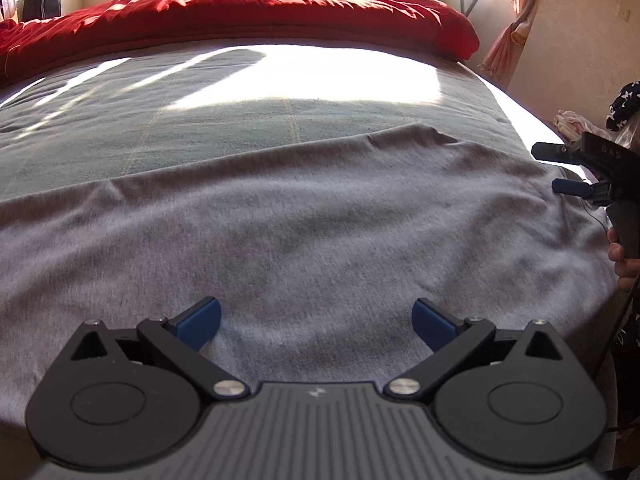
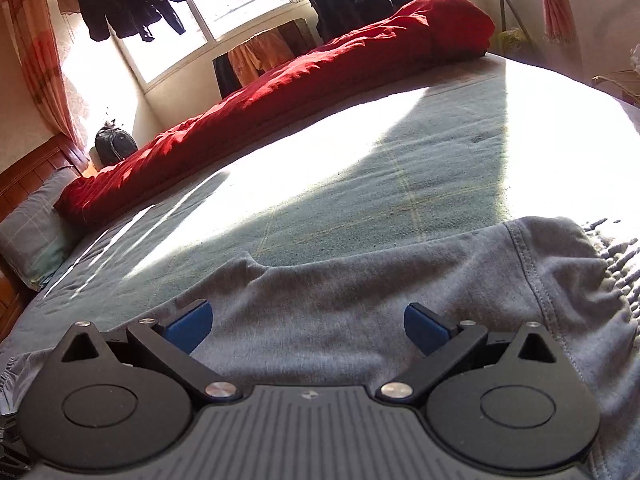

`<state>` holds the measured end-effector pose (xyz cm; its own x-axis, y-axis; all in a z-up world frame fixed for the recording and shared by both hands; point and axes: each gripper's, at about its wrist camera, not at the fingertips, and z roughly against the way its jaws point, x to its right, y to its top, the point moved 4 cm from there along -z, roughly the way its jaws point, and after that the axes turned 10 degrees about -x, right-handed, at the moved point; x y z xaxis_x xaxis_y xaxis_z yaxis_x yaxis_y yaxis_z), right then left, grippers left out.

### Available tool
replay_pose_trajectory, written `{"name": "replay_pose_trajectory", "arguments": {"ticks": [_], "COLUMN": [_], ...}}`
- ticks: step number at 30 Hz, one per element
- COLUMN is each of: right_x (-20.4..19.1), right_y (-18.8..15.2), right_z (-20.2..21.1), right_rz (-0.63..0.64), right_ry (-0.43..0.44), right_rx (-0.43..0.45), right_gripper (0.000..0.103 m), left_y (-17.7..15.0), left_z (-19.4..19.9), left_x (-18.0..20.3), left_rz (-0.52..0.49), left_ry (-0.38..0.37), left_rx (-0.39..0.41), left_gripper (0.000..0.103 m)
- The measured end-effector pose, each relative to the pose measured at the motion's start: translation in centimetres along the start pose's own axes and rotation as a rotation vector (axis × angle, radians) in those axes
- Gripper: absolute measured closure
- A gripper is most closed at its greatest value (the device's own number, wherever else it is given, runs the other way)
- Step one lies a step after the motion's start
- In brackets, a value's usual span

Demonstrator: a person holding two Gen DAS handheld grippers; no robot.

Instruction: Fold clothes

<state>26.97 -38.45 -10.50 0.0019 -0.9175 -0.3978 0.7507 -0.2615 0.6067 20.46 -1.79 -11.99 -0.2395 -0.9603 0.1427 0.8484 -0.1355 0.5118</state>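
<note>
A grey garment (image 1: 304, 220) lies spread flat over the near part of the bed. My left gripper (image 1: 317, 322) hovers just above its near portion, open, blue pads wide apart with nothing between them. At the right edge of the left wrist view, my right gripper (image 1: 548, 168) comes in sideways over the garment's right end, open, held by a hand (image 1: 624, 264). In the right wrist view the grey garment (image 2: 360, 292) shows a stitched seam (image 2: 532, 276) at right, and my right gripper (image 2: 308, 320) stands open above the cloth.
The bed has a grey-green checked sheet (image 1: 200, 120) with bright sun patches. A red duvet (image 1: 240, 16) is bunched along the far side. A pillow (image 2: 28, 232) and wooden headboard sit at left. Clothes hang by the window (image 2: 240, 0). More clothes (image 1: 624, 104) lie beyond the bed's right edge.
</note>
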Motion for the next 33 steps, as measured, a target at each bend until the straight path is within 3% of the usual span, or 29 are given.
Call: {"name": "replay_pose_trajectory", "arguments": {"ticks": [3,7,10,13,16,19,23,26,29,33], "right_x": [1.8,1.6,2.2,4.4,5.0,4.2,2.9,2.5,2.5,2.5], "right_y": [-0.2,-0.2,-0.4,-1.1,-1.7,-2.0,-3.2,-4.7,-5.9,-7.5], "right_z": [-1.3,1.1,2.8,2.4,3.9,5.8,7.3,7.5,6.6,5.4], "right_rz": [-0.046,-0.055,-0.057,-0.121,-0.155,-0.123,-0.046,-0.014,0.010,0.042], "right_ry": [-0.025,-0.022,-0.071,-0.149,-0.103,-0.104,-0.083,-0.086,-0.132,-0.196], "right_rx": [-0.049,0.009,0.050,-0.025,-0.002,0.010,-0.049,-0.103,-0.124,-0.149], "right_gripper": [0.000,0.000,0.000,0.000,0.000,0.000,0.000,0.000,0.000,0.000], "left_y": [0.0,0.1,0.1,0.0,0.0,0.0,-0.2,-0.6,-1.1,-1.8], "left_z": [-0.1,-0.1,-0.2,-0.2,0.1,0.9,2.0,1.5,0.1,0.3], "left_x": [0.0,-0.1,-0.1,0.0,0.0,0.5,1.5,1.8,1.4,1.4], "left_rz": [-0.006,0.001,0.005,-0.005,0.002,-0.017,-0.057,-0.061,-0.028,-0.065], "left_ry": [0.006,0.001,-0.001,0.007,0.022,0.033,0.005,-0.009,-0.012,-0.003], "left_rx": [-0.005,-0.005,-0.002,-0.006,-0.010,0.011,0.046,0.022,-0.031,-0.006], "left_gripper": [0.002,0.002,0.001,0.001,0.001,0.001,0.001,0.001,0.001,0.001]}}
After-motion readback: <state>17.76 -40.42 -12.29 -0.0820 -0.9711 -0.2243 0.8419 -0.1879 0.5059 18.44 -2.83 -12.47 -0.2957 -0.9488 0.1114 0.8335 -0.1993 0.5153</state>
